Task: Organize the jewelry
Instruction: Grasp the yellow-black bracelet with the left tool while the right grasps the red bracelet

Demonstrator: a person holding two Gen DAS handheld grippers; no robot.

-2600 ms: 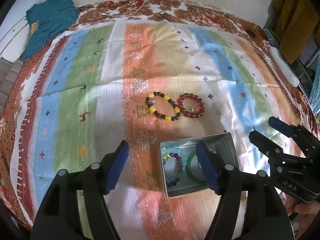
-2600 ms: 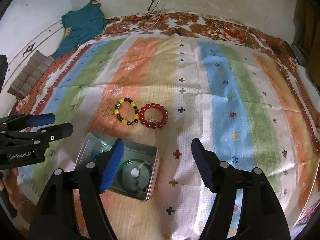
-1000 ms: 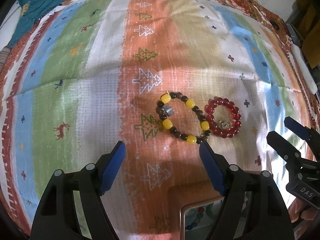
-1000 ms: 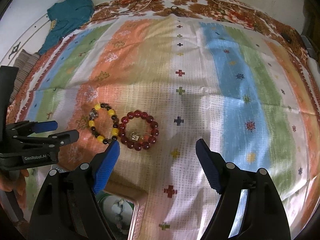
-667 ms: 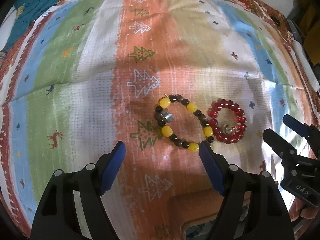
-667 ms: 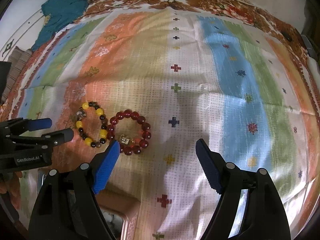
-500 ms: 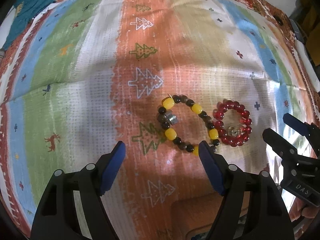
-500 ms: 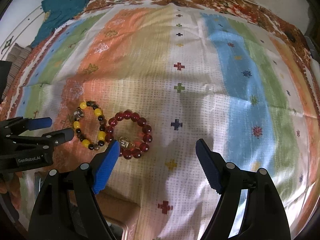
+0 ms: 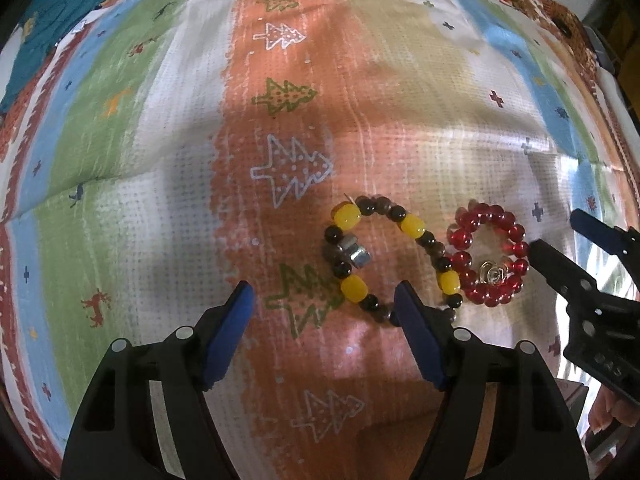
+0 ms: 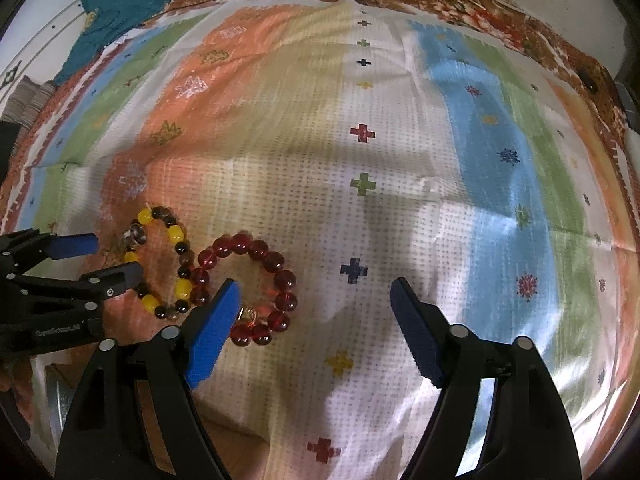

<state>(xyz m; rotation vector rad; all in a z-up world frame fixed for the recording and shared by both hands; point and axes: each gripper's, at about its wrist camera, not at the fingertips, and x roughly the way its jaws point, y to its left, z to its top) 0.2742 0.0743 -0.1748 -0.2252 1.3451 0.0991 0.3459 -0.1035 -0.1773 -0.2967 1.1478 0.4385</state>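
Both of our grippers had dropped closer to the striped cloth (image 9: 168, 184) since the earlier frames, and the metal tin that filled the bottom of both views had slid almost out of sight; only a sliver of it showed at the lower left of the right wrist view. We took that to mean we had turned to the two bracelets left on the cloth.

Our left gripper (image 9: 322, 306) was spread wide and held nothing; its right fingertip sat at the near edge of the yellow and dark bracelet (image 9: 394, 258), lying right of centre in the left wrist view, though we could not tell whether it touched. Our right gripper (image 10: 314, 300) was equally wide and empty, its left fingertip overlapping the near side of the red bracelet (image 10: 244, 286) at lower left of its frame. The two bracelets lay touching, side by side.
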